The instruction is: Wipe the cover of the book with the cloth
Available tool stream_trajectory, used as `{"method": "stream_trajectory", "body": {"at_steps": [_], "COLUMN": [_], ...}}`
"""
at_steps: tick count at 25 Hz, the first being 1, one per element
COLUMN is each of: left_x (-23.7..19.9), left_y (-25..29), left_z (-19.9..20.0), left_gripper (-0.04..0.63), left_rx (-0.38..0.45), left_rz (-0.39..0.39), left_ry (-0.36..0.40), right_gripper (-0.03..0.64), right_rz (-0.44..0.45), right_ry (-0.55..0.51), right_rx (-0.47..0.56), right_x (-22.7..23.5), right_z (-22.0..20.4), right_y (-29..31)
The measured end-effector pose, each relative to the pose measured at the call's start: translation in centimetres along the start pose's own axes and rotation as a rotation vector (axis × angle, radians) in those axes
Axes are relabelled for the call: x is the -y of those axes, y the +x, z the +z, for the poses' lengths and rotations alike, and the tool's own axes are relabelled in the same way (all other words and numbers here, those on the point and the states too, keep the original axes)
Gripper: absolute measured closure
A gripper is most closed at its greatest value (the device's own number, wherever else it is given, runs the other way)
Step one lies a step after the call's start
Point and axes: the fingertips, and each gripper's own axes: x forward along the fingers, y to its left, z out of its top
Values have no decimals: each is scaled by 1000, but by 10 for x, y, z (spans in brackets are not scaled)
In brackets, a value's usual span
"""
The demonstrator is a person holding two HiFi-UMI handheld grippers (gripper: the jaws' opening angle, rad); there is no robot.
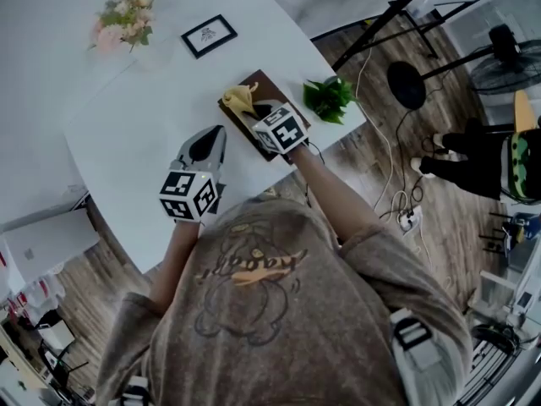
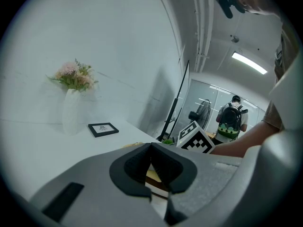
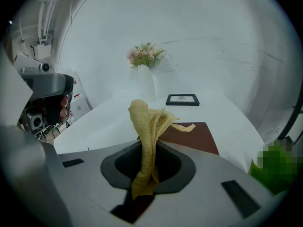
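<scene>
Nothing legible from here. Orange lettering on the shirt (image 1: 254,265) is garbled. The picture frame (image 1: 209,35) holds print too small to read.

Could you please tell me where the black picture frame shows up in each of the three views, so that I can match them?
Head view: the picture frame lies near the top, left of centre.
Left gripper view: left of centre, at mid-height.
Right gripper view: just right of centre, beyond the book, at.
Shared landmark: the flowers, left of the frame in all three.
</scene>
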Motion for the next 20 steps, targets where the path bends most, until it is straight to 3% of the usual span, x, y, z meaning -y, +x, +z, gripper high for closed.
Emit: {"method": "stream_trajectory", "body": {"at_steps": [20], "left_x": [51], "left_y": [18], "left_z": [-10], "left_gripper": [592], "left_rx": [-49], "left_rz": [-121], "left_ry": [42], "right_gripper": [555], "right_rz": [-114], "right_ry": [128], "right_rx": [42], "right_x": [25], "right_z": [-75], "right_y": [-92]}}
